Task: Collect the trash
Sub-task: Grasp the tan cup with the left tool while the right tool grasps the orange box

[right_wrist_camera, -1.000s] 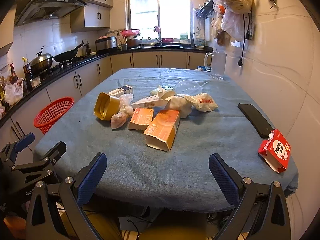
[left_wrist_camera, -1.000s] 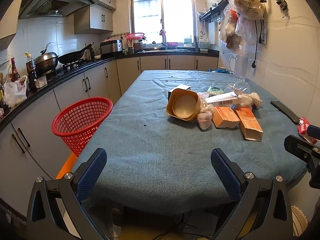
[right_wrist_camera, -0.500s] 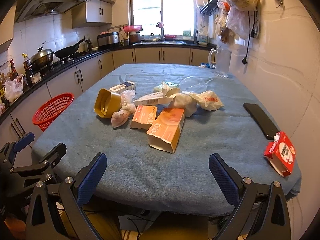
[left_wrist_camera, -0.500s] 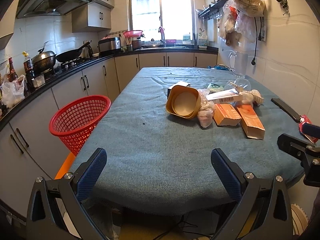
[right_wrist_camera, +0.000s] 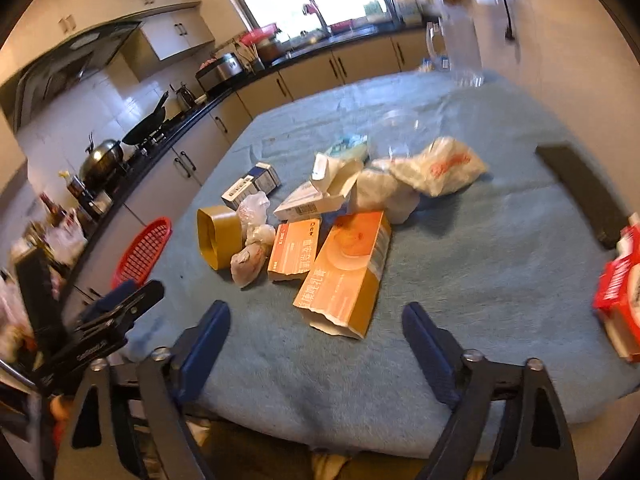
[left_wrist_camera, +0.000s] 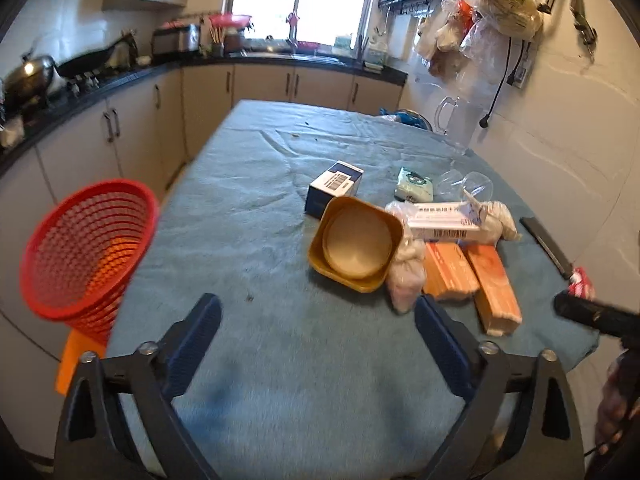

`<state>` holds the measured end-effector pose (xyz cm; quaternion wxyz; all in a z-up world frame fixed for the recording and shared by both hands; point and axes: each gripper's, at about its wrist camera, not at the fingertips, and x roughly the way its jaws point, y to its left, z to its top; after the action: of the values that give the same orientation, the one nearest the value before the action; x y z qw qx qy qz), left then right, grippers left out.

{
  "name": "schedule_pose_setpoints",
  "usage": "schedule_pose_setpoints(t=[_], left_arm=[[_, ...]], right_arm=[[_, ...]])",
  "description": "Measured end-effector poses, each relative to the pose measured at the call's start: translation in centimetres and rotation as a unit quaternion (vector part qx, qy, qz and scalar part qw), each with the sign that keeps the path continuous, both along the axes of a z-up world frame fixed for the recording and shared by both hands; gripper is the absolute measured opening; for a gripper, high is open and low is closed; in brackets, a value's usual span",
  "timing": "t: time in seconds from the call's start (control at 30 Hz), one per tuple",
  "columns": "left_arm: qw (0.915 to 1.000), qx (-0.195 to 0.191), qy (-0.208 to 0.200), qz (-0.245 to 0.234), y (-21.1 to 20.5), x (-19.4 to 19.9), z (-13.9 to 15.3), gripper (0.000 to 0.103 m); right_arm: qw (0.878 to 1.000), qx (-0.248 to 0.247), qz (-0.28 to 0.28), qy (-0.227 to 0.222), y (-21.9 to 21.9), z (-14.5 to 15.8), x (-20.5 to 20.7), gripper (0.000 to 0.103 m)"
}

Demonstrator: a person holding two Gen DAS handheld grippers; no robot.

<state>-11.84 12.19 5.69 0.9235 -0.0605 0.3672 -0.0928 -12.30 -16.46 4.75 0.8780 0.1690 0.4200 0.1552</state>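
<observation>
A heap of trash lies mid-table: a yellow tub [left_wrist_camera: 356,244] on its side, two orange cartons [right_wrist_camera: 344,272], a white carton [left_wrist_camera: 444,224], a blue-and-white box [left_wrist_camera: 336,188] and crumpled plastic bags [right_wrist_camera: 436,166]. A red mesh basket [left_wrist_camera: 84,248] stands off the table's left edge. My left gripper [left_wrist_camera: 318,340] is open and empty over the near table edge, short of the tub. My right gripper [right_wrist_camera: 316,338] is open and empty just before the larger orange carton.
The table [left_wrist_camera: 256,184] has a teal cloth. A black phone [right_wrist_camera: 580,192] and a red carton [right_wrist_camera: 620,296] lie at the right edge. A glass jug [left_wrist_camera: 460,120] stands at the far right. Kitchen counters run along the left and back.
Both grippers have moved forward and up over the table toward the heap. The right view has tilted to the left. Both stay open.
</observation>
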Motion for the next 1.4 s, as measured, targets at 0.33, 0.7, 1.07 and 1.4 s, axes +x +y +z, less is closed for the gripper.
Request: schedule_pose_setpoints(t=[0.33, 0.7, 1.07, 1.4], left_arm=[[0.9987, 0.005, 0.046, -0.02, -0.5, 7.3, -1.4, 0.058], [0.9972, 0.036, 0.044, -0.049, -2.3, 10.1, -3.0, 0.038], [0.998, 0.049, 0.014, -0.037, -2.7, 8.9, -2.6, 0.011], [0.998, 0.053, -0.005, -0.033, -2.8, 7.7, -1.9, 0.009]], right_arm=[[0.999, 0.012, -0.009, 0.044, -0.4, -1.6, 5.0, 0.068], [0.997, -0.024, -0.017, 0.07, 0.4, -3.2, 6.9, 0.068], [0.991, -0.125, -0.009, 0.054, 3.4, -3.5, 7.1, 0.07], [0.99, -0.128, 0.002, 0.054, 2.2, -3.4, 6.1, 0.058]])
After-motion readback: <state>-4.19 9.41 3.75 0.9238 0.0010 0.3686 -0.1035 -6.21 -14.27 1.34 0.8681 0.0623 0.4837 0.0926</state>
